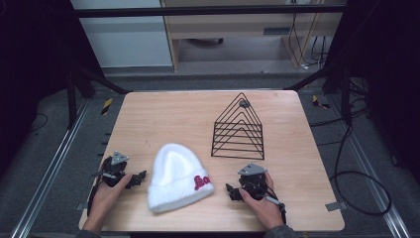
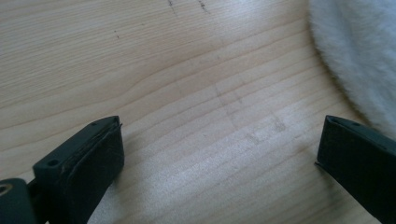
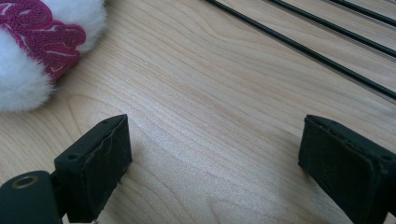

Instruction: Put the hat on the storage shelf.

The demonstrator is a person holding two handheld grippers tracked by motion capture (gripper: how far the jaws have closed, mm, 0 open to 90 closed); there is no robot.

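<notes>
A white fluffy beanie (image 1: 176,176) with red lettering on its cuff lies flat on the wooden table (image 1: 163,114), near the front middle. Its fuzzy edge (image 2: 359,51) shows at the upper right of the left gripper view, and its red-lettered cuff (image 3: 37,42) at the upper left of the right gripper view. My left gripper (image 1: 140,178) rests on the table just left of the beanie, open, with bare wood between its jaws. My right gripper (image 1: 231,192) rests just right of the beanie, open and holding nothing. A black wire rack (image 1: 238,129) shaped like nested triangles stands behind the right gripper.
The rack's black wires (image 3: 327,46) cross the upper right of the right gripper view. Bare wood spans the table's far left part. Metal rails and cables run along the floor on both sides, beyond the table edges.
</notes>
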